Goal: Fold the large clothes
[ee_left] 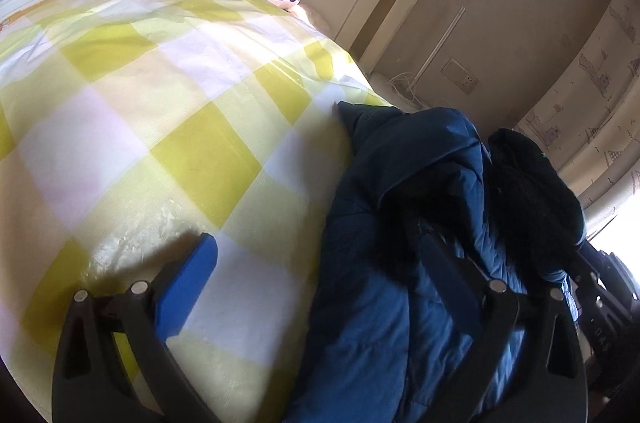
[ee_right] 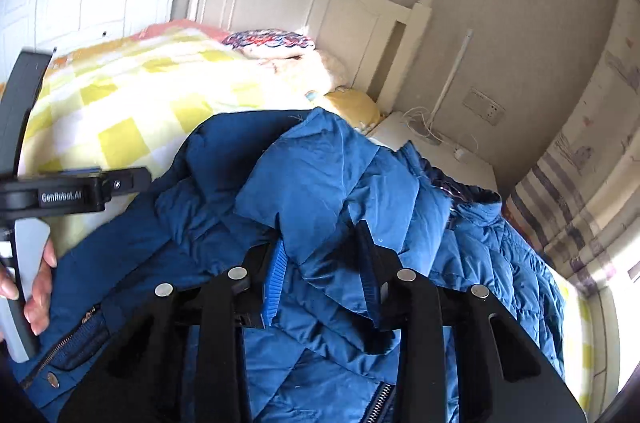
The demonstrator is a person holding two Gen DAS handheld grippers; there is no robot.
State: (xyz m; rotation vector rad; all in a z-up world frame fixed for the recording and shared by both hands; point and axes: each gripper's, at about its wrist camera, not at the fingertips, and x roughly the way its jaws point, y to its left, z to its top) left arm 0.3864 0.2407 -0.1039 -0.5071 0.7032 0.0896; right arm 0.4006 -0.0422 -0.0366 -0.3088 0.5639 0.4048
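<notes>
Jacket (ee_right: pixel 344 191) lies bunched on the bed (ee_left: pixel 160 111), hanging off its near edge. Your right tool (ee_right: pixel 325 275) is clamped on a fold of it; left tool (ee_left: pixel 320 279) gapes w/ 1 finger under cloth. Lift slow, keep fabric taut, don't drag the bedspread.

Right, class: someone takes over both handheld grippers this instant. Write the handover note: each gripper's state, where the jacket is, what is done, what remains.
Right gripper: shut on a fold of the blue padded jacket, fabric pinched between its pads.
Left gripper: open, nothing held; one finger above the checked bedcover, the other against the jacket.
Jacket: bunched in a heap on the bed's near edge, zip and pocket showing.
Done: one fold gripped.
Left: spread it flat, fold it.
</notes>
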